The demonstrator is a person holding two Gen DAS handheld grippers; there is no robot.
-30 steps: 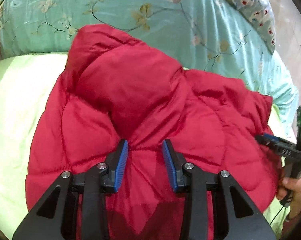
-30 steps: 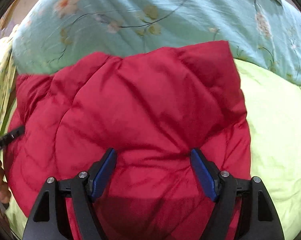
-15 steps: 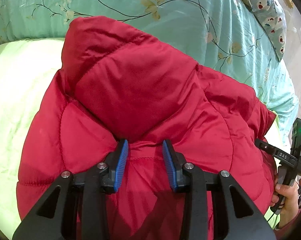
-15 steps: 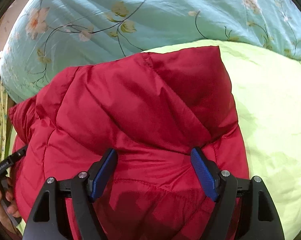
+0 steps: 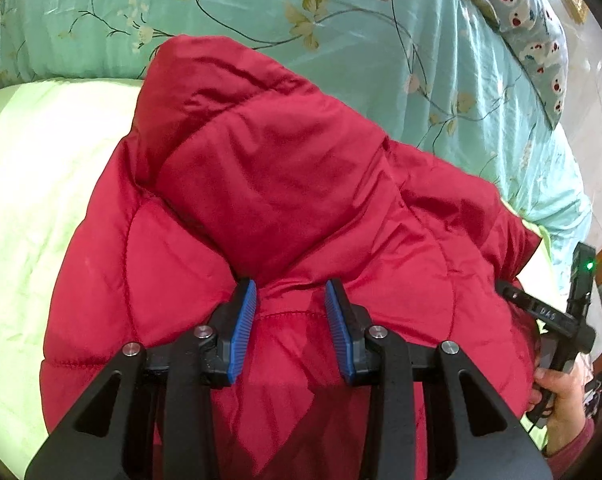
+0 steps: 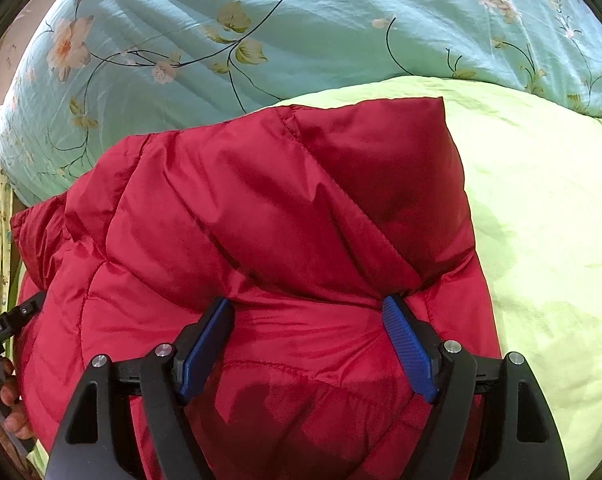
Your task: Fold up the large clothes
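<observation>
Figure: both wrist views, quilted coat mid-fold. Over the last second the far panel of the red padded jacket [image 5: 293,208] has come over toward you: a second ago it lay flatter and spread wider ahead of both grippers, and now a doubled flap stands up just beyond the fingertips, its lower edge tucked against them. This suggests the fold is largely laid but not yet pressed flat; the bundle sits puffed and may spring back when you let go.

Left gripper [image 5: 291,300]: your jaws stand narrowly apart and have not changed width. A ridge of jacket fabric lies between the blue pads [image 5: 243,320], but you cannot tell from this view whether they pinch it or merely rest on it.

Right gripper [image 6: 309,316]: your jaws are wide, and the pads [image 6: 405,344] straddle a broad hump of the jacket [image 6: 261,216]. The right pad's tip touches the flap's crease; no squeeze on the fabric is visible, so read it as released and pressing down.

The jacket lies directly under and ahead of both grippers, on the pale green sheet [image 6: 541,208], with the teal floral quilt [image 5: 261,4] beyond it. Your right hand [image 5: 561,400] shows at the right edge of the left view.
</observation>
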